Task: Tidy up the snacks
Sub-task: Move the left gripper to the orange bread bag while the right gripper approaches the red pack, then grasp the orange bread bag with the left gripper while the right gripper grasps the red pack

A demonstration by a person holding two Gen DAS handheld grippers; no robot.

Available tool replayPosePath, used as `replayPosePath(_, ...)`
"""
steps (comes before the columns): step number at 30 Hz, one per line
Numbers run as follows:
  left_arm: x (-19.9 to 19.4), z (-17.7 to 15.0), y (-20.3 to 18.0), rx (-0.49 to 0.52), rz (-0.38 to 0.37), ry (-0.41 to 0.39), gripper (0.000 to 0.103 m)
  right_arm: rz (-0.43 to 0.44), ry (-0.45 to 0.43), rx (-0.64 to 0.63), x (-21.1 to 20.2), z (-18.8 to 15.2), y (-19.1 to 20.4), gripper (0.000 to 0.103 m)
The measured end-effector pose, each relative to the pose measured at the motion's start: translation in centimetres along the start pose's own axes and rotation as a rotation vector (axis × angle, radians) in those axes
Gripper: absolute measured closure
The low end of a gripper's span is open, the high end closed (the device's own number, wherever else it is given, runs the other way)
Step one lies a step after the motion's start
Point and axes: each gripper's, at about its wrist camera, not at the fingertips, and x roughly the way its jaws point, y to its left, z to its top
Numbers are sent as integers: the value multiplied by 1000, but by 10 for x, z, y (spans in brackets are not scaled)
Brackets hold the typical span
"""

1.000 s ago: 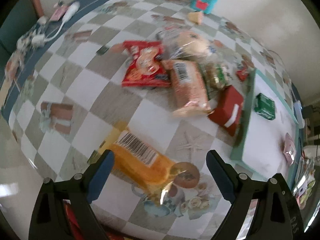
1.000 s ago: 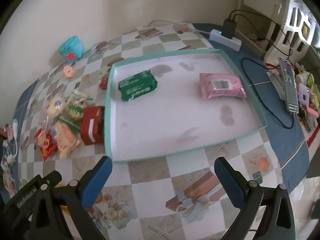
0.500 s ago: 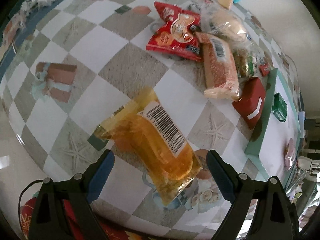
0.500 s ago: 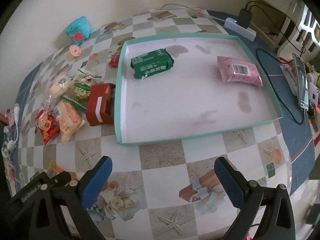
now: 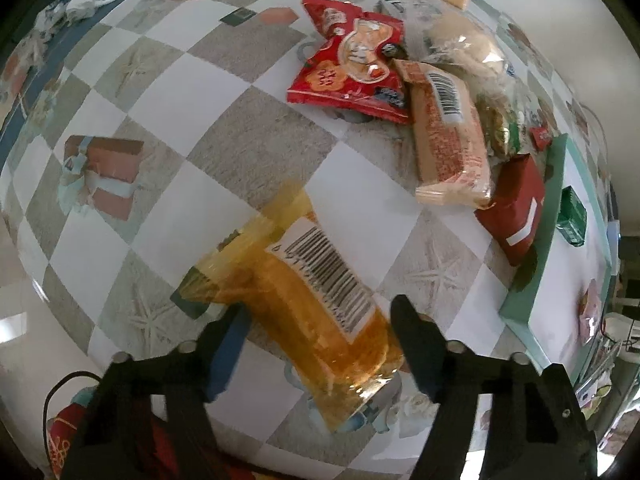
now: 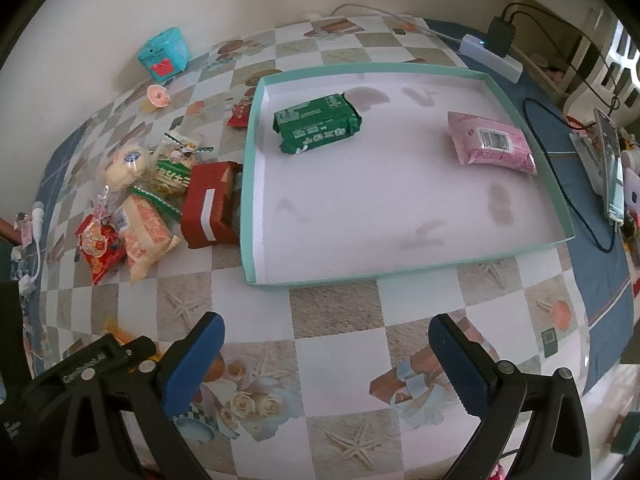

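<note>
Orange snack pack point(image 5: 304, 296) lies between parted left gripper point(image 5: 320, 320); right gripper point(image 6: 324, 344) apart, empty.

Power strip point(image 6: 491, 53) with charger point(image 6: 500, 36) — phone point(image 6: 611, 168) — teal box point(image 6: 163, 53).

The tabletop point(image 6: 336, 340) is checked white and grey, with starfish, roses and gift boxes printed on it, and a blue edge. Between the left tool's point(image 5: 320, 320) black arms and blue pads lies an orange packet point(image 5: 304, 300) with a white barcode. Beyond it are a red bag point(image 5: 352, 68), a tan packet point(image 5: 448, 140) and a dark red box point(image 5: 516, 208) with a white stripe. The tray point(image 6: 400, 276) is teal outside, white inside, holding a green packet point(image 6: 316, 122) and a pink one point(image 6: 490, 144).
</note>
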Motion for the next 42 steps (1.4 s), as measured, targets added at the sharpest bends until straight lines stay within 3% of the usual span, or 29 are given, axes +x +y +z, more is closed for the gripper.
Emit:
replayPosePath(11,-5,17,-20,21,6,-36,54,29,-17,-18,4,7,13,0)
replayPosePath(18,-11,31,-19,-11,-11,-45,55,43,-39,-20,9,17,23,0)
replayPosePath(27,-25,64,-20,-65,-6,-107,55,138,-82,-19,14,41,37,1)
replayPosePath(34,-31,94,-25,-92,-15,-132,56,174,-116,-40,14,58,46,11)
replayPosePath(42,-29,121,-26,-118,-26,-138,56,204,-97,-93,25,68,69,27)
